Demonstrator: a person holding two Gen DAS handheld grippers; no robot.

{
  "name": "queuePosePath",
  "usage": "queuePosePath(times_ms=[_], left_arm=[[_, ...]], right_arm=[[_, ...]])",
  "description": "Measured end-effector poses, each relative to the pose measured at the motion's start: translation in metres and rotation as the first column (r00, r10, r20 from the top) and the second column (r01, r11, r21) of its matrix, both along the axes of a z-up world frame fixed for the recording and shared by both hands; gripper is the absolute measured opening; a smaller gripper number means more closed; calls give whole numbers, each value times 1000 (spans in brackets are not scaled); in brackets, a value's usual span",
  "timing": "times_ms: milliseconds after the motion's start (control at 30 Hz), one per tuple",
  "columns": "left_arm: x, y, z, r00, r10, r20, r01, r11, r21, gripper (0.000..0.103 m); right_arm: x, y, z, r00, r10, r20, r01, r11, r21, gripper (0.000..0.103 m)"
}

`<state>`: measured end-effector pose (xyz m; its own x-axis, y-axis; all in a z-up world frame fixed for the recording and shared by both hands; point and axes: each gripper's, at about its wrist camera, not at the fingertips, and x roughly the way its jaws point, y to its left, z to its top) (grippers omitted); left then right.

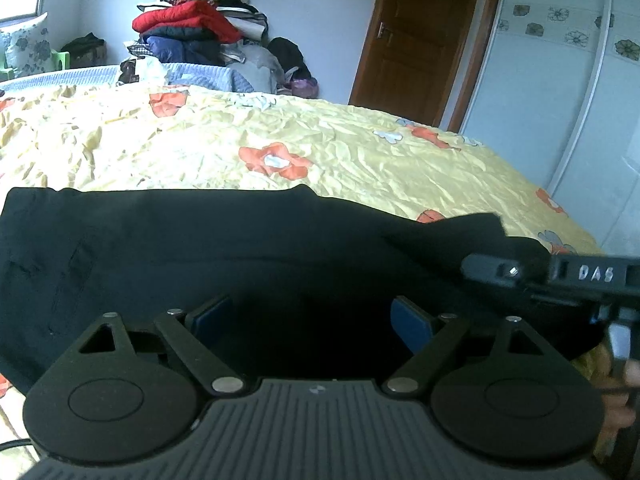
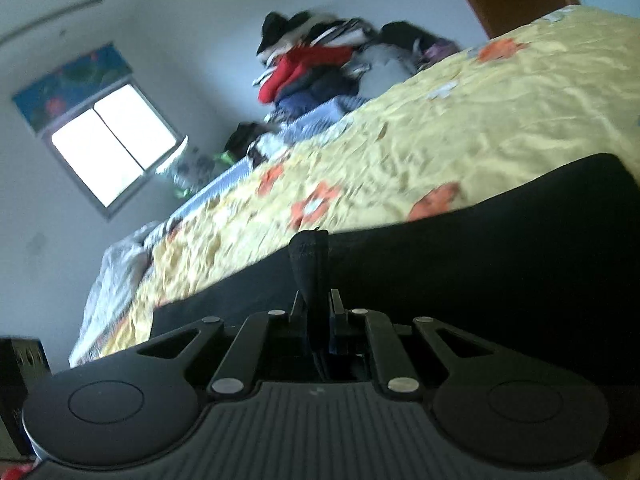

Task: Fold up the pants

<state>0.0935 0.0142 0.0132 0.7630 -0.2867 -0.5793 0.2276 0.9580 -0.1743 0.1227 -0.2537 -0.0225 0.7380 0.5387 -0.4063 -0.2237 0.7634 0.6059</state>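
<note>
The left gripper (image 1: 312, 322) has its two blue-padded fingers (image 1: 408, 322) spread wide with nothing between them; they hover just over the dark cloth, pointing level across the bed. Beneath and ahead of them the black pants (image 1: 192, 248) lie spread flat across the near part of the yellow flowered bedspread (image 1: 240, 136), their far edge running nearly straight from left to right.

The right gripper (image 2: 318, 312) has its fingers drawn close together on a pinched fold of the pants (image 2: 500, 264), a narrow tongue of black cloth standing up from between them. This gripper is rolled to one side, so that in its view the bed (image 2: 460, 120) slopes steeply. In the left wrist view it comes in from the right edge (image 1: 508, 274), lying roughly level and pointing leftward, with the pants' right end lifted a little and draped over its tip. Part of the person's hand (image 1: 620, 396) shows below it at the frame edge.

Beyond the bed, a pile of clothes (image 1: 196, 24) is stacked against the far wall, a brown door (image 1: 416, 32) stands to its right, and a window (image 2: 116, 144) shows in the right wrist view.
</note>
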Motion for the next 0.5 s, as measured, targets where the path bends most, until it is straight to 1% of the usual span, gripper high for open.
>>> queuePosePath(times_ms=[67, 100, 167, 200, 267, 300, 333, 367, 400, 433, 500], left_arm=[[1, -1, 0, 1000, 3, -1, -3, 1000, 0, 88], [1, -1, -1, 1000, 4, -1, -4, 1000, 0, 88], [2, -3, -2, 1000, 5, -5, -5, 1000, 0, 88], [2, -3, -2, 1000, 4, -5, -4, 1000, 0, 88], [2, -3, -2, 1000, 4, -4, -4, 1000, 5, 89], [2, -3, -1, 1000, 6, -4, -6, 1000, 9, 89], [2, -2, -1, 1000, 10, -2, -10, 1000, 12, 89], [2, -1, 0, 1000, 15, 0, -15, 1000, 12, 90], [3, 0, 0, 1000, 20, 1, -20, 1000, 12, 90], [3, 1, 1, 1000, 26, 4, -26, 1000, 11, 90], [4, 0, 3, 999, 33, 11, -34, 999, 13, 91]], right_arm=[[0, 14, -1, 1000, 22, -2, -22, 999, -36, 10], [1, 19, -3, 1000, 28, -14, -29, 998, -63, 12], [4, 32, -8, 997, 32, -67, -42, 988, -149, 14], [8, 37, -10, 996, 38, -81, -51, 985, -166, 16], [-1, 40, -6, 997, 60, -52, -69, 978, -195, 19], [-5, 40, -3, 996, 80, -43, -87, 975, -203, 26], [-10, 36, 3, 995, 98, -27, -102, 974, -202, 36], [-20, 28, 10, 994, 106, 8, -102, 975, -200, 40], [-29, 19, 16, 994, 102, 44, -91, 974, -206, 48], [-39, 7, 23, 993, 82, 81, -62, 972, -228, 55], [-57, -20, 35, 989, -20, 146, 66, 946, -317, 60]])
